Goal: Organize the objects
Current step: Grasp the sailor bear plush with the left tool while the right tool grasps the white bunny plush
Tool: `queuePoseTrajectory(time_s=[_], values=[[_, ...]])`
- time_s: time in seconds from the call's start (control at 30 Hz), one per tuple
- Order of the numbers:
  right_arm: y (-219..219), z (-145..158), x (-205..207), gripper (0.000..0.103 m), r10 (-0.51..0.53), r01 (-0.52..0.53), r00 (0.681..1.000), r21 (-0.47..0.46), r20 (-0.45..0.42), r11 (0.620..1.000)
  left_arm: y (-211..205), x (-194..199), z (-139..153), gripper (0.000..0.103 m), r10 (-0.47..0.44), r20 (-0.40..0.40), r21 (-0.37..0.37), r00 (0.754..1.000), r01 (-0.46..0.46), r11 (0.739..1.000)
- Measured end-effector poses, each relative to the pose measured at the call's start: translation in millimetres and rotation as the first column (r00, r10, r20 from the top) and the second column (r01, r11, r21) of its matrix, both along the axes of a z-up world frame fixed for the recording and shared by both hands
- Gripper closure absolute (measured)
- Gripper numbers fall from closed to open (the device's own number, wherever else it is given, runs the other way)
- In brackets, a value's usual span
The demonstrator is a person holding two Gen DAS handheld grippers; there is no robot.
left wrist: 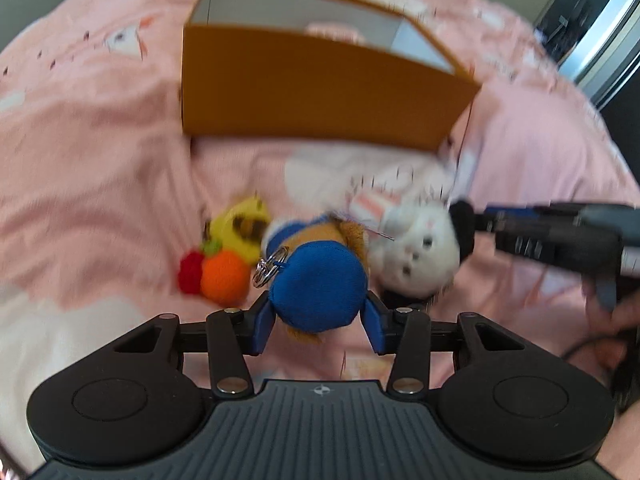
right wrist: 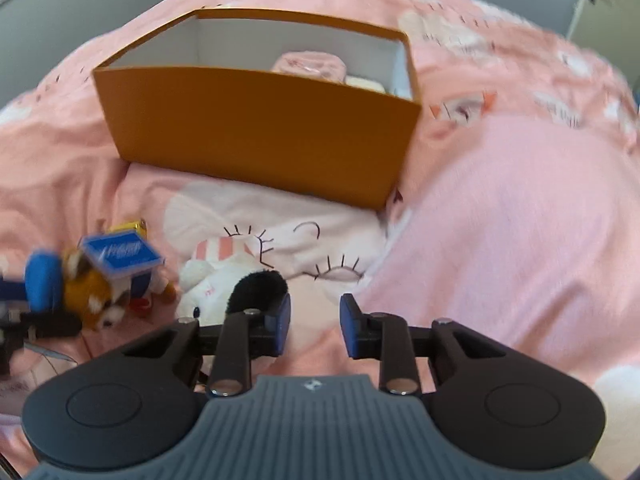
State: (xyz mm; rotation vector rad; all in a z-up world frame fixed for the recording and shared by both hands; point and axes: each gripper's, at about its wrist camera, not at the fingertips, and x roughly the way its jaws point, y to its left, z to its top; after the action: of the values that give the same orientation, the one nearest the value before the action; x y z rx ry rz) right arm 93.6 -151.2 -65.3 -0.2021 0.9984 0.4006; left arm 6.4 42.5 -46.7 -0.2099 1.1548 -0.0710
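Gripping the blue cap of a brown plush keychain (left wrist: 316, 280), the left gripper (left wrist: 318, 320) has its two blue pads pressed against either side of the soft round cap, so the toy is clamped and seems just clear of the pink bedspread (left wrist: 100, 160). A metal key ring (left wrist: 268, 268) dangles at the toy's left. This looks like the carrying step: one toy picked, not yet delivered.

The orange cardboard box (left wrist: 320, 92) stands open further up the bed, toward its far edge, and the right wrist view shows a pink item (right wrist: 308, 66) and something pale already inside it near the right wall. Left on the bedspread, between the box and the grippers, lie a white plush with a black ear (left wrist: 420, 248), a yellow plush (left wrist: 244, 228) and a knitted orange-and-red fruit charm (left wrist: 216, 276).

The right gripper (right wrist: 315, 326) has its pads apart with nothing between them; its left pad is just beside the white plush's black ear.

Next, I judge, the left hand must lift the toy over the box's near wall and release it inside, while the right closes on the white plush.
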Motion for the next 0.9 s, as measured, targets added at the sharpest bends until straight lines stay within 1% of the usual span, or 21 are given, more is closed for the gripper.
queuePoseTrajectory(time_s=[0.07,0.13,0.2,0.27,0.3,0.37,0.4,0.43,0.5,0.53,0.6,0.67,0.73,0.8,0.83,0.9], values=[[-2.7,2.5,0.8,0.072,-0.004,0.004,1.000,0.021,-0.004,1.000,0.0,-4.4,-1.2,0.050,-0.004,-0.030,0.008,1.000,0.004,1.000],[0.4,7.8,-2.6,0.072,0.013,-0.013,1.000,0.023,0.029,1.000,0.1,-9.9,1.5,0.047,-0.012,-0.033,0.014,0.999,0.012,1.000],[4.5,15.1,-7.6,0.071,0.045,-0.047,0.996,0.023,0.071,0.999,2.1,-15.1,8.3,0.044,-0.019,-0.014,-0.001,1.000,0.019,1.000],[7.0,20.9,-12.8,0.068,0.088,-0.093,0.992,0.051,0.092,0.994,3.5,-18.3,15.9,0.042,-0.020,0.007,-0.033,1.000,0.020,0.999],[8.0,23.5,-14.6,0.064,0.109,-0.115,0.990,0.068,0.093,0.991,5.0,-18.3,19.6,0.040,-0.017,0.020,-0.056,1.000,0.018,0.998],[11.7,24.7,-16.8,0.061,0.149,-0.157,0.985,0.097,0.083,0.983,4.0,-15.3,25.1,0.038,-0.008,0.050,-0.084,0.999,0.012,0.996],[13.6,24.2,-17.6,0.059,0.165,-0.173,0.983,0.103,0.079,0.980,0.8,-13.1,28.1,0.038,-0.015,0.072,-0.078,0.997,0.021,0.997],[16.0,24.2,-18.8,0.058,0.178,-0.185,0.981,0.104,0.079,0.977,-4.7,-10.0,30.2,0.038,-0.029,0.090,-0.056,0.995,0.034,0.998],[19.7,24.6,-21.1,0.058,0.195,-0.203,0.977,0.100,0.087,0.974,-19.8,-5.4,33.2,0.038,-0.086,0.116,0.023,0.990,0.083,0.996],[20.2,25.3,-21.7,0.058,0.200,-0.209,0.975,0.104,0.094,0.972,-26.5,-2.3,32.2,0.038,-0.114,0.116,0.058,0.987,0.108,0.992],[19.2,28.5,-22.4,0.058,0.207,-0.219,0.974,0.134,0.095,0.967,-36.3,5.1,24.6,0.038,-0.153,0.080,0.099,0.985,0.145,0.984],[18.2,31.9,-21.2,0.058,0.209,-0.220,0.975,0.181,0.078,0.958,-39.4,11.1,14.4,0.038,-0.164,0.032,0.099,0.986,0.160,0.982],[20.7,33.1,-20.8,0.057,0.225,-0.233,0.972,0.214,0.061,0.949,-37.4,15.6,4.8,0.039,-0.142,0.003,0.092,0.990,0.141,0.986],[29.2,31.7,-20.0,0.056,0.249,-0.253,0.967,0.214,0.046,0.944,-35.4,18.2,-3.8,0.039,-0.122,-0.026,0.111,0.992,0.124,0.986],[34.2,28.8,-19.2,0.052,0.260,-0.262,0.965,0.203,0.037,0.943,-35.7,18.8,-7.4,0.039,-0.122,-0.037,0.121,0.992,0.125,0.985],[44.1,21.3,-18.2,0.050,0.273,-0.272,0.962,0.156,0.016,0.950,-33.8,18.3,-12.0,0.039,-0.117,-0.051,0.137,0.992,0.123,0.983]])
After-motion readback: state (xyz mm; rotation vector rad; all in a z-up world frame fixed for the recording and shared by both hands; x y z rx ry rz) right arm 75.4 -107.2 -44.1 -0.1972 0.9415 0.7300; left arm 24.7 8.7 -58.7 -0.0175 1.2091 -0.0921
